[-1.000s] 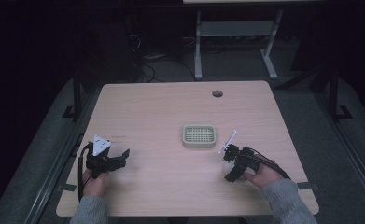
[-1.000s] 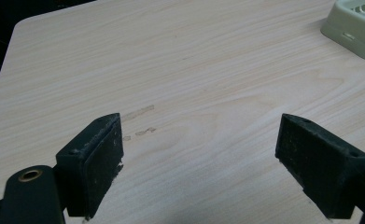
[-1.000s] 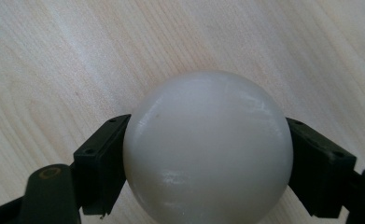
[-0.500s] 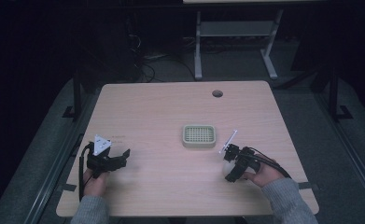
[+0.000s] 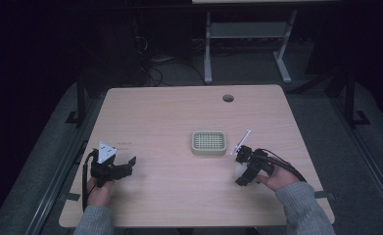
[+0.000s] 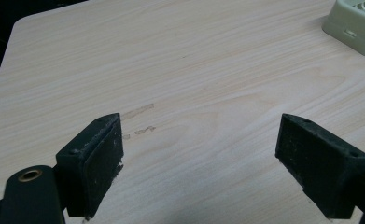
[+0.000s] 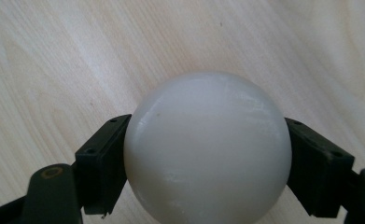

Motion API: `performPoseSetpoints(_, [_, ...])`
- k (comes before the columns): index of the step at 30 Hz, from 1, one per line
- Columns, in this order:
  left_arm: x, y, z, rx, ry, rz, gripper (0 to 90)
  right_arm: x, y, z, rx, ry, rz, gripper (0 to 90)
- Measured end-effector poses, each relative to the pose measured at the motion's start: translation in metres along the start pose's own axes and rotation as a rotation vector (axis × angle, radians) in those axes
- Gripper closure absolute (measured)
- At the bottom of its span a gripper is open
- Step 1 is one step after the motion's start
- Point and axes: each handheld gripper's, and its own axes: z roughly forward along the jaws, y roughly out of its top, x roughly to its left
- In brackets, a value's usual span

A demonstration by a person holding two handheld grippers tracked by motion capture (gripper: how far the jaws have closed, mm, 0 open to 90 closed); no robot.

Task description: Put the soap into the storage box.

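Table (image 5: 179,122): pale wood-grain top with rounded corners and a round cable hole (image 5: 227,98) near its far edge; it carries the tray and both hand-held grippers. Faint smudged marks (image 6: 140,122) lie on the wood ahead of the left jaws; nothing in them can be read.

Tray (image 5: 209,142): small pale green container with rounded corners, near the middle of the table, slightly toward the right. Its inner floor is a grid of small openings, and nothing lies on that grid. In the left gripper view one corner of it (image 6: 357,25) shows at the upper right. No brand or lettering can be made out on it.

Left hand-held gripper (image 5: 123,166): near the left front of the table, held in the person's left hand (image 5: 100,191), a grey three-cornered plate (image 5: 106,151) on top. Its jaws are spread wide with only bare wood between them (image 6: 199,163), and they point toward the tray, well apart from it.

Right hand-held gripper (image 5: 239,169): at the right front of the table, just right of the tray, held in the person's right hand (image 5: 276,179). Its jaws pinch the ball, one pad against each side.

Ball (image 7: 207,147): smooth, glossy white sphere with no print on it, clamped between the right jaws over the table. In the high view it shows as a pale spot (image 5: 238,168) between the black jaws, near the tray but outside it.
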Motion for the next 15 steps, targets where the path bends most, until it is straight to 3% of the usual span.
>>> performPoseSetpoints(15, [0.002,-0.001,0.000,0.006,0.004,-0.008,14.9,-0.007,0.010,-0.017,-0.034,0.016,0.004,22.0])
